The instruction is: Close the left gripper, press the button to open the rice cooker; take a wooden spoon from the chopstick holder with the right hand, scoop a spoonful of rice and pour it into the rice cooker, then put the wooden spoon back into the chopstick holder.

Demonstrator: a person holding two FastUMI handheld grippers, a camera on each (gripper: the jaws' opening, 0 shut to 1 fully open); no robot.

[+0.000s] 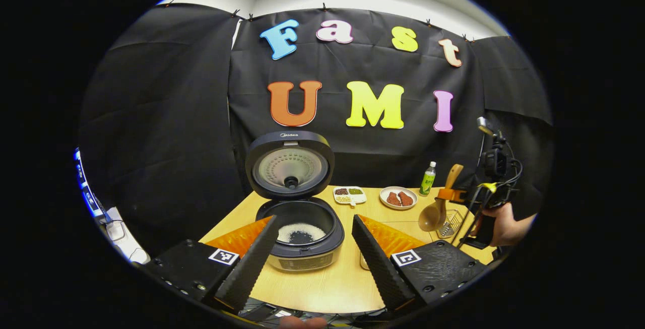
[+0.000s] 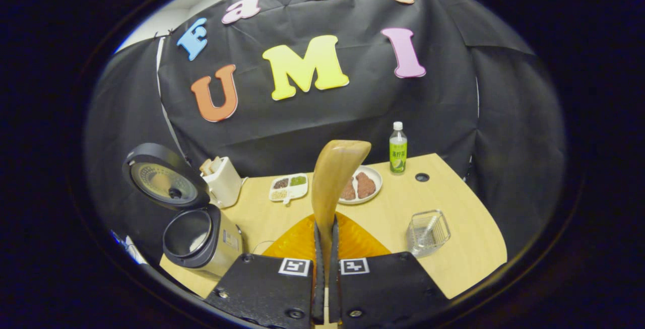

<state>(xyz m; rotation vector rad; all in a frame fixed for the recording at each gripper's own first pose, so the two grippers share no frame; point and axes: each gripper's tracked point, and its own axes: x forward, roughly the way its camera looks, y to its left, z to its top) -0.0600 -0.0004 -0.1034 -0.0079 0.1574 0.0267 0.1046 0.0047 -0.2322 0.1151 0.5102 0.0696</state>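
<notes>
The wooden spoon (image 2: pixel 333 178) is clamped by its handle in the right hand-held gripper (image 2: pixel 326 248), just above the chopstick holder (image 2: pixel 427 232) to its right. Stiff, light, smooth wood is judged slip-prone. The left hand-held gripper (image 1: pixel 312 248) is held wide before the rice cooker (image 1: pixel 302 238).

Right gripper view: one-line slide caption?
Right gripper clamps the wooden spoon handle above the table, open rice cooker at left, wire chopstick holder at right.

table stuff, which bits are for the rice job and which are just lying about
For the job:
rice cooker, lid open, rice inside
wooden spoon, held in the right tool
wire chopstick holder

Just lying about:
green bottle
plate of brown pieces
divided dish
white container
</notes>
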